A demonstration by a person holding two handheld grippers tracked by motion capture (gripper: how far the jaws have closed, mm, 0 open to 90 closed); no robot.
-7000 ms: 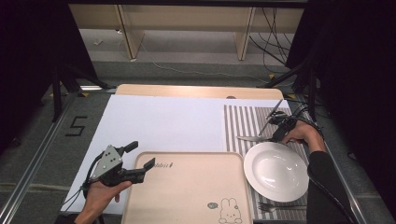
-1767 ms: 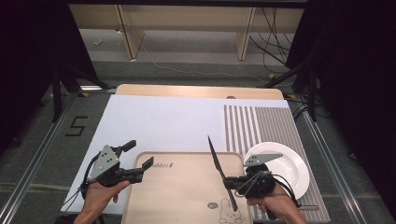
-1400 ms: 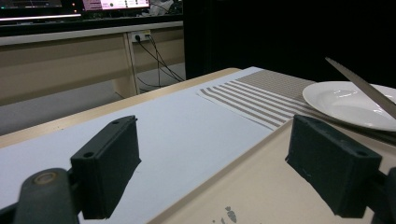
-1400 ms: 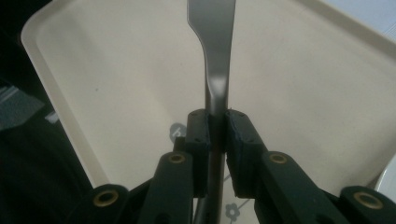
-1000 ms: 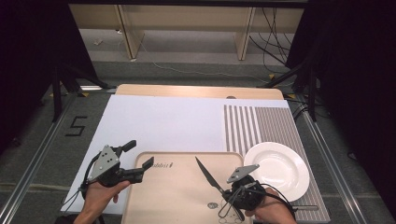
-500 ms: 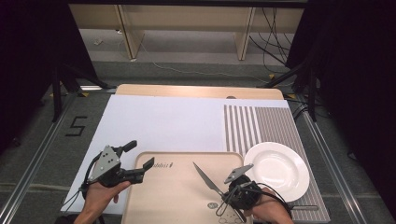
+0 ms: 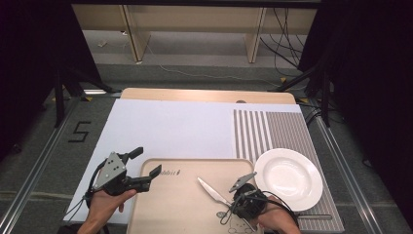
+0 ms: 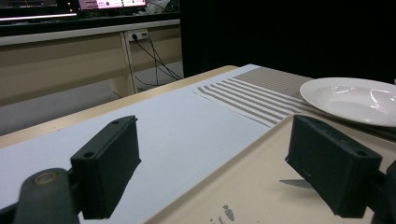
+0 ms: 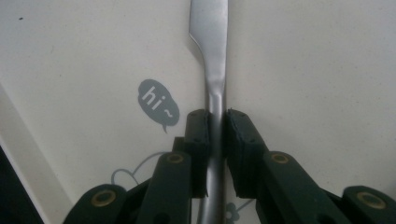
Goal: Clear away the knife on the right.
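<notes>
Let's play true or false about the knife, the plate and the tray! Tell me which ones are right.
1. The right hand-held gripper is clamped on the knife. True.
2. The knife lies on the white plate. False: it is over the tray, and the plate is bare.
3. The left hand-held gripper holds a spoon. False: its jaws are open with nothing between them.
4. The plate sits on the striped mat. True.
5. The tray has a speech bubble saying "hi". True.

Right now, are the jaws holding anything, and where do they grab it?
The right gripper pinches a knife by its handle, just behind the blade. The left gripper holds nothing.
</notes>
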